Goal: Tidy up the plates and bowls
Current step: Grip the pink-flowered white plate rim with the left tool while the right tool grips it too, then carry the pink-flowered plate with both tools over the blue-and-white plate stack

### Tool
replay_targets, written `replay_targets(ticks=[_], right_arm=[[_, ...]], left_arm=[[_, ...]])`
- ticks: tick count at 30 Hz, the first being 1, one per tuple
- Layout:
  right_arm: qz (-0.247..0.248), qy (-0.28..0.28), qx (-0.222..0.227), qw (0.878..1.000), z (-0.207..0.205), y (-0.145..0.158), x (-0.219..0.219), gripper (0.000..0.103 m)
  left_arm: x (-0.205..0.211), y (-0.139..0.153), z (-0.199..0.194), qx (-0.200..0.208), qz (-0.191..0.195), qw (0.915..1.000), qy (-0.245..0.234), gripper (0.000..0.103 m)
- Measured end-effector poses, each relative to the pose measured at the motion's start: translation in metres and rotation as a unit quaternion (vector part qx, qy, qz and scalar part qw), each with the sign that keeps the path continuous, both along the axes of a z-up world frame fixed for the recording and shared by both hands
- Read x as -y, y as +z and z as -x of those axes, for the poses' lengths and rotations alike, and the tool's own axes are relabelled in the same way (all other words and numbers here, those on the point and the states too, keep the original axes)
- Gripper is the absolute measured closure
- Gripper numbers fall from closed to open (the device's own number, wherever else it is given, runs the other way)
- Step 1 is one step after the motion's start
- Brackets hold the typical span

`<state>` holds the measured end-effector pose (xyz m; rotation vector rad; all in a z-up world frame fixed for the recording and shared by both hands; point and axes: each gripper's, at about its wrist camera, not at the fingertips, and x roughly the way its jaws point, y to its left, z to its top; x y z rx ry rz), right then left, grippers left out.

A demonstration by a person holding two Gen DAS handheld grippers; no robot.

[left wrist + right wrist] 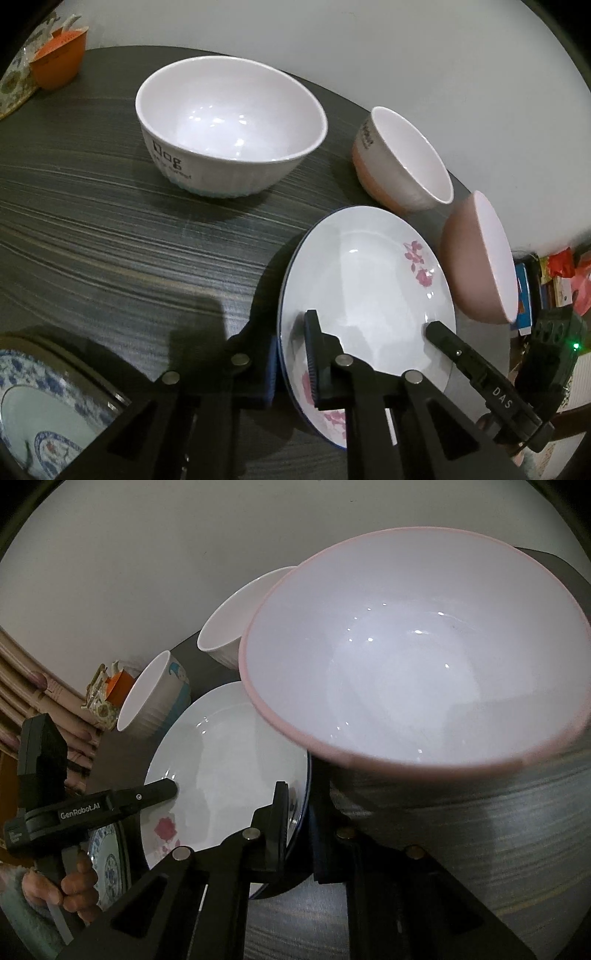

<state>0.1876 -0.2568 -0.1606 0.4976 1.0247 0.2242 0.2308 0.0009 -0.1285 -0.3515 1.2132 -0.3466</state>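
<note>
A white plate with pink flowers (369, 295) is held over the dark table (110, 229). My left gripper (291, 354) is shut on its near rim. My right gripper (299, 812) is shut on the opposite rim of the same plate (221, 760); its finger (443, 336) shows in the left wrist view. A pink bowl (476, 258) stands just right of the plate and fills the right wrist view (413, 657). A large white "Dog" bowl (229, 125) and a peach-banded white bowl (399, 158) stand behind.
A blue-patterned plate (40, 406) lies at the near left, also visible in the right wrist view (110, 867). An orange cup (59, 62) and a floral container (14, 77) stand at the far left. A white wall rises behind the table.
</note>
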Motion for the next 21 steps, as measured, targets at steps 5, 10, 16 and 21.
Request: replay_targets(ticks=[5, 10, 16, 21], right_arm=[[-0.001, -0.004, 0.005, 1.0, 0.01, 0.007, 0.001, 0.092], [-0.002, -0.005, 0.016, 1.0, 0.023, 0.021, -0.004, 0.092], [-0.003, 0.001, 0.032, 0.999, 0.039, 0.038, -0.016, 0.092], [-0.001, 0.011, 0.044, 0.999, 0.052, 0.052, -0.025, 0.092]], left_arm=[[0.003, 0.011, 0.003, 0.007, 0.003, 1.0, 0.005, 0.09], [-0.003, 0.024, 0.019, 0.017, 0.002, 0.9998, 0.01, 0.09], [-0.017, 0.038, 0.036, 0.032, 0.001, 0.9992, 0.022, 0.09], [-0.034, 0.047, 0.057, 0.04, 0.002, 0.9987, 0.033, 0.09]])
